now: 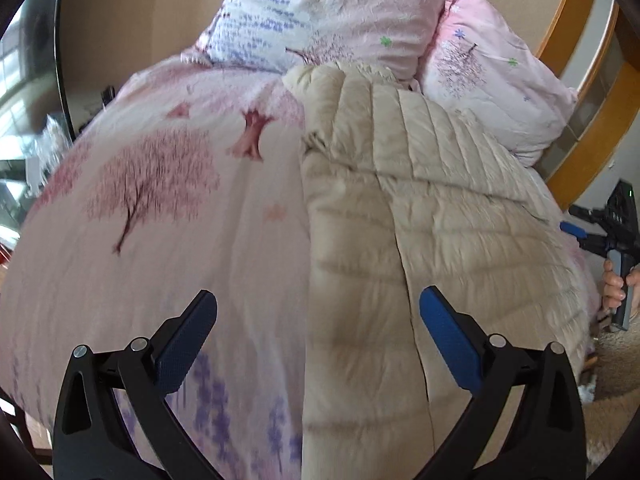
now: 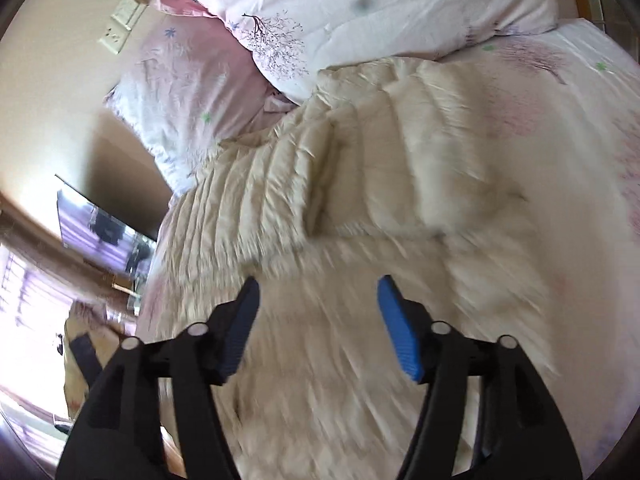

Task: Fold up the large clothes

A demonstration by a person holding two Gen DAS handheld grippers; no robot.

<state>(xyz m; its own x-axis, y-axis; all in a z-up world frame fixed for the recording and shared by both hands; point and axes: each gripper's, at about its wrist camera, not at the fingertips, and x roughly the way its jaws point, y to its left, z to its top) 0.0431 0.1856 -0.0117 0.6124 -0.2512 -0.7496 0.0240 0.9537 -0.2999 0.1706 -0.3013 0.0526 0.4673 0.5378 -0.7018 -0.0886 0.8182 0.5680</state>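
Note:
A cream quilted down jacket (image 1: 432,216) lies flat on a pink bedspread printed with trees (image 1: 160,184). My left gripper (image 1: 318,304) hovers open above the jacket's near left edge, nothing between its blue pads. In the right wrist view the same jacket (image 2: 360,184) fills the middle, blurred by motion. My right gripper (image 2: 318,288) stands open over it, with no cloth between its fingers. The right gripper (image 1: 574,230) also shows at the far right of the left wrist view, with a hand (image 1: 616,284) on its handle.
Two pink patterned pillows (image 1: 328,12) (image 1: 492,76) lean at the head of the bed. A wooden headboard (image 1: 576,40) curves behind them. A wall socket (image 2: 120,20) and a dark screen (image 2: 104,224) are off the bed's left side.

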